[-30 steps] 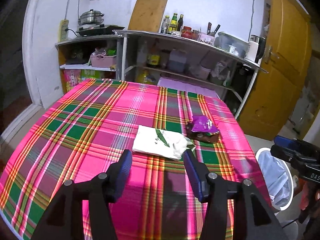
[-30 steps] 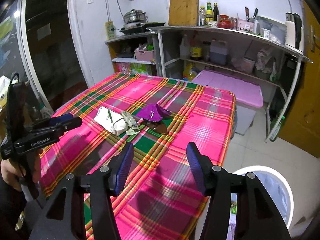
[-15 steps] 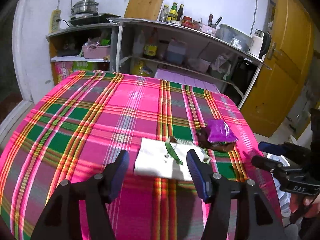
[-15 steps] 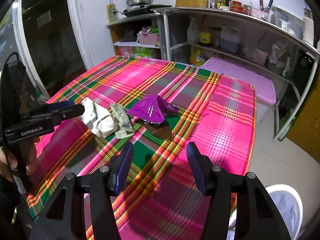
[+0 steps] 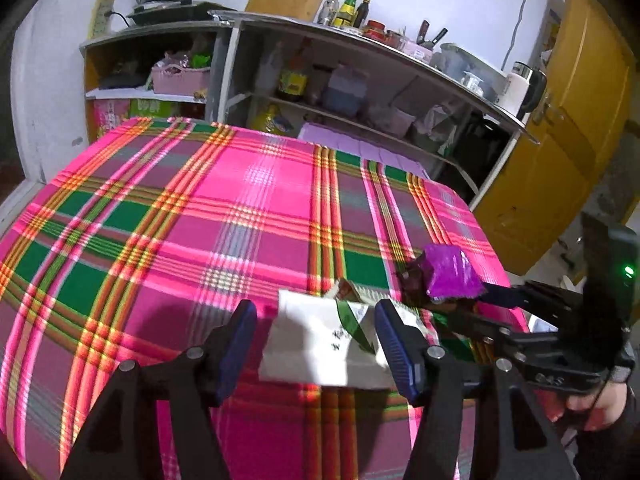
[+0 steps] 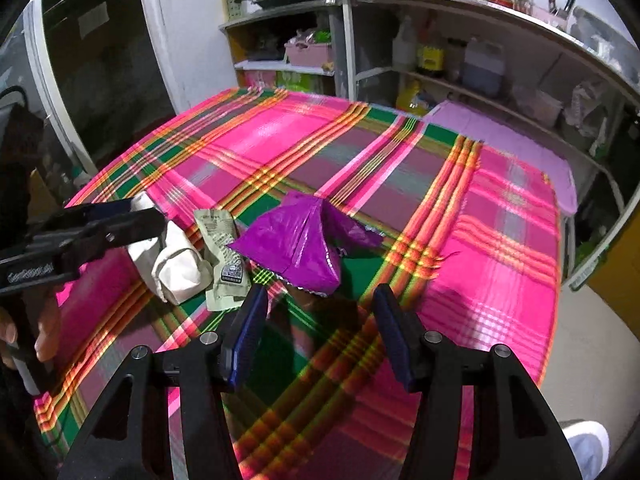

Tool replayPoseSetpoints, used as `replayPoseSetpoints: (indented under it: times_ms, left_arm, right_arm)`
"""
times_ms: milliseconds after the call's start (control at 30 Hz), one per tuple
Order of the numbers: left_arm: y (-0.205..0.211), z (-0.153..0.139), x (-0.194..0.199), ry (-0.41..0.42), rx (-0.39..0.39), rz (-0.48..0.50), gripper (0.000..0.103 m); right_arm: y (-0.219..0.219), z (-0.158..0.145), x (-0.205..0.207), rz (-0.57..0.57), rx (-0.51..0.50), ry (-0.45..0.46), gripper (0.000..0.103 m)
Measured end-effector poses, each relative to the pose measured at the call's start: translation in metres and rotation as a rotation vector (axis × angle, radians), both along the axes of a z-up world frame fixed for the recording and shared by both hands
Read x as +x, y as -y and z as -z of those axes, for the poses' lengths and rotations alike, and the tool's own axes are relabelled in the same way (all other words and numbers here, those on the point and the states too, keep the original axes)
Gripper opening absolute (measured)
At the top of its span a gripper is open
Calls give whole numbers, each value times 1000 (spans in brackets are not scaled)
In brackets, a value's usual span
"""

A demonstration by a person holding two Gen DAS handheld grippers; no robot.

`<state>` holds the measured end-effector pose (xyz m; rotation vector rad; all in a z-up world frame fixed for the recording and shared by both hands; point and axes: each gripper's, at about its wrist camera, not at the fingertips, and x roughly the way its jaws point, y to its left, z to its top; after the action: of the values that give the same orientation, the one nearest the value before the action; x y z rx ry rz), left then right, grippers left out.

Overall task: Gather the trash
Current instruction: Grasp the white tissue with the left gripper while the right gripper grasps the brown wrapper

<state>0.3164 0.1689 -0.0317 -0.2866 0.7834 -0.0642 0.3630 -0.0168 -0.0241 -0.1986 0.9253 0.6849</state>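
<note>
A white paper packet (image 5: pixel 316 344) with a green stripe lies on the plaid tablecloth (image 5: pixel 224 216). My left gripper (image 5: pixel 316 344) is open, its fingers either side of the packet. The packet also shows in the right wrist view (image 6: pixel 176 264). A purple foil wrapper (image 6: pixel 300 248) lies beside it on a dark wrapper, and a small pale sachet (image 6: pixel 224 256) lies between them. My right gripper (image 6: pixel 320 328) is open just short of the purple wrapper (image 5: pixel 448 276). The right gripper also shows in the left wrist view (image 5: pixel 500 308), by the wrapper.
Metal shelves (image 5: pixel 360 80) with bottles, jars and a pot stand behind the table. A yellow door (image 5: pixel 560 140) is at right. A lilac box lid (image 6: pixel 512 148) sits beyond the table's far edge. A white bin rim (image 6: pixel 588 440) shows low right.
Both grippers have moved forward and down toward the trash. The left now straddles the white packet; the right has come close to the purple wrapper. Both stay open.
</note>
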Motion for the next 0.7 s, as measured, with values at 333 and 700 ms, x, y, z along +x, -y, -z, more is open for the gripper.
replayPoseSetpoints:
  times_ms: [333,700]
  left_arm:
    - [15,7,-10,-17,40,52,40]
    - [30,-14,-44,63,69,66,10]
  right_arm:
    - [5,-1,-22,-22,-4,-3,13]
    - [27,-10,-55,-2,36,-9,12]
